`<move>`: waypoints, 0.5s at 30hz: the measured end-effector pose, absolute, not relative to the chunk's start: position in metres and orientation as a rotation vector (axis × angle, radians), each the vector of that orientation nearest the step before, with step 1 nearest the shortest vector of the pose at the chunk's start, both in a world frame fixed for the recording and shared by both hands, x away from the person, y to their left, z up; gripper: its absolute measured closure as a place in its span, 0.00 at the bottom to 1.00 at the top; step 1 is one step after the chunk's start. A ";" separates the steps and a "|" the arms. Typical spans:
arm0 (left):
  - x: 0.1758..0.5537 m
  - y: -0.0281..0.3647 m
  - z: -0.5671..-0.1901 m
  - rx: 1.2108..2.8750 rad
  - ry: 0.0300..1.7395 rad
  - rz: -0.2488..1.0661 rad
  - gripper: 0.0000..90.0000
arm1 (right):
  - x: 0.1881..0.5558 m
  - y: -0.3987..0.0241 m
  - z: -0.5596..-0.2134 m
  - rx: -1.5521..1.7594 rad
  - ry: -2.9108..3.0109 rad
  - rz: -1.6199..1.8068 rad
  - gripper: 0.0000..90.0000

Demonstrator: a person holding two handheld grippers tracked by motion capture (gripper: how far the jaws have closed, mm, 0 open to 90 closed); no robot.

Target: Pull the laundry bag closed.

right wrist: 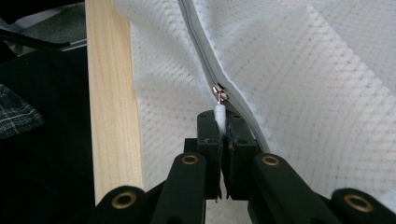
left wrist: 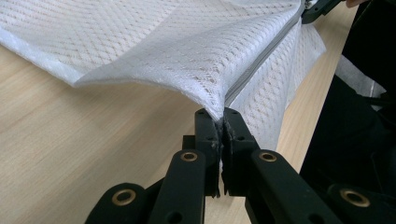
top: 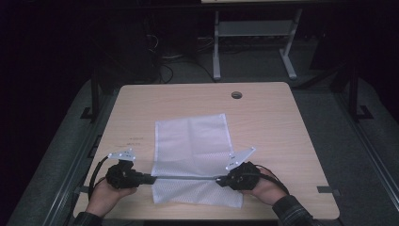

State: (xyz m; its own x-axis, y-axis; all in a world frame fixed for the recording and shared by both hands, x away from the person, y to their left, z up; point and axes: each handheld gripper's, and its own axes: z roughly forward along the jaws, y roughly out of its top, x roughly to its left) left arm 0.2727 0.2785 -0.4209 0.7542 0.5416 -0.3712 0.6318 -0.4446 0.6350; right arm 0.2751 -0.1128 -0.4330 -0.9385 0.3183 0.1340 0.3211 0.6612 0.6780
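Left hand [top: 106, 193]: comes in over the near edge of the table, wrapped around the left gripper, cable looping out to its left
Left gripper [top: 149, 179]: jaws pressed together on the left end of the mesh bag's zipper edge; in the left gripper view [left wrist: 222, 122] the white corner of the fabric is pinched right between the two black tips, with no gap to be seen
Grey plate [top: 123, 154]: sits on top of the left gripper, just beyond the hand
Mesh bag [top: 193, 141]: white netting spread flat on the table beyond and between the two grippers, with a narrower flap lying on the near side of the zipper line
Zipper [top: 186, 177]: a grey line stretched straight from the left gripper's tips to the right gripper's tips, lifted a little off the wood; in the left gripper view [left wrist: 261, 58] it runs away up to the other gripper at the top right corner
Zipper pull [right wrist: 219, 95]: small metal slider sitting just ahead of the right gripper's tips, with a white tab running from it into the jaws
Right gripper [top: 222, 179]: closed on that white tab; in the right gripper view [right wrist: 222, 120] the tab is clamped between the tips
Right hand [top: 264, 187]: holds the right gripper, plaid sleeve at the table's near edge
Table [top: 282, 122]: light wood, a round hole near its far edge
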 end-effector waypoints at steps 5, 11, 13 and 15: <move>0.273 0.280 -0.421 2.145 0.883 -0.140 0.96 | 0.275 -0.120 -0.433 -0.567 -2.863 -1.166 0.96; 0.273 0.281 -0.421 2.145 0.885 -0.139 0.96 | 0.275 -0.127 -0.434 -0.596 -2.861 -1.159 0.96; 0.273 0.282 -0.421 2.145 0.890 -0.138 0.96 | 0.275 -0.131 -0.434 -0.606 -2.862 -1.157 0.96; 0.273 0.282 -0.421 2.143 0.892 -0.136 0.96 | 0.275 -0.132 -0.434 -0.611 -2.863 -1.155 0.96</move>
